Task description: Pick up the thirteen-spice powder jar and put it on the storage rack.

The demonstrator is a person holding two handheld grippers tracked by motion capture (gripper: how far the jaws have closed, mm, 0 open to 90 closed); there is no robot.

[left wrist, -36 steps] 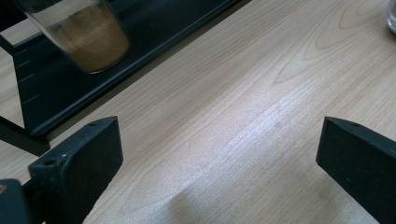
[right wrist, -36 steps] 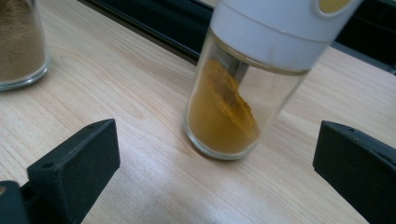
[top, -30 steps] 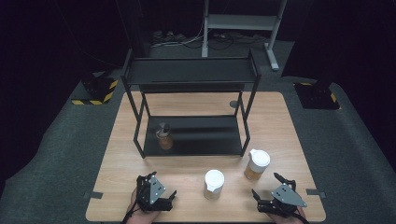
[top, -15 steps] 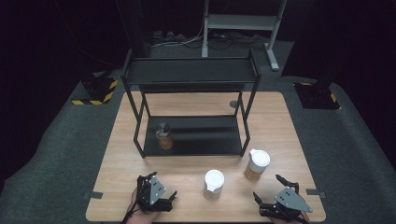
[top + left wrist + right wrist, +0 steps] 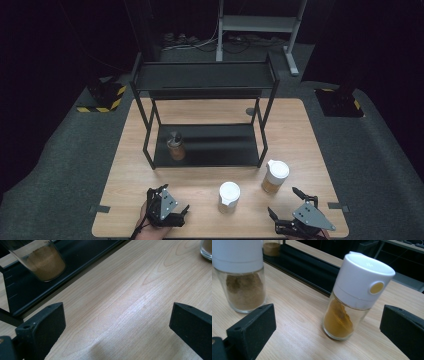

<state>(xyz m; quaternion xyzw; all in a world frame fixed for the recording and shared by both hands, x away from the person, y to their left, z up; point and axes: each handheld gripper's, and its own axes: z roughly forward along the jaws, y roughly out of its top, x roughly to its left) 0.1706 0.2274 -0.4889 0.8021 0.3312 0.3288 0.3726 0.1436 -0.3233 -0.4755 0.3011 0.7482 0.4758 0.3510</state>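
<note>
A black two-tier rack (image 5: 220,145) stands mid-table. On its lower shelf, at the left, is a glass jar of brown powder (image 5: 175,146), also in the left gripper view (image 5: 45,265). Two white-lidded spice jars stand on the wood in front. One holds brown powder (image 5: 229,196) (image 5: 242,277) and the other yellow powder (image 5: 274,176) (image 5: 354,297). My left gripper (image 5: 172,197) (image 5: 117,320) rests open near the front left edge, over bare wood. My right gripper (image 5: 282,200) (image 5: 328,313) is open at the front right. The yellow jar stands just ahead of its jaws, untouched.
The wooden table (image 5: 310,145) sits on dark grey floor. Bare wood lies left and right of the rack. The rack's top shelf (image 5: 205,77) overhangs the lower one, carried on thin posts (image 5: 262,127). A metal stand (image 5: 260,22) is behind the table.
My right gripper has drifted slightly toward the table's front edge. The left gripper and the jars have not moved.
</note>
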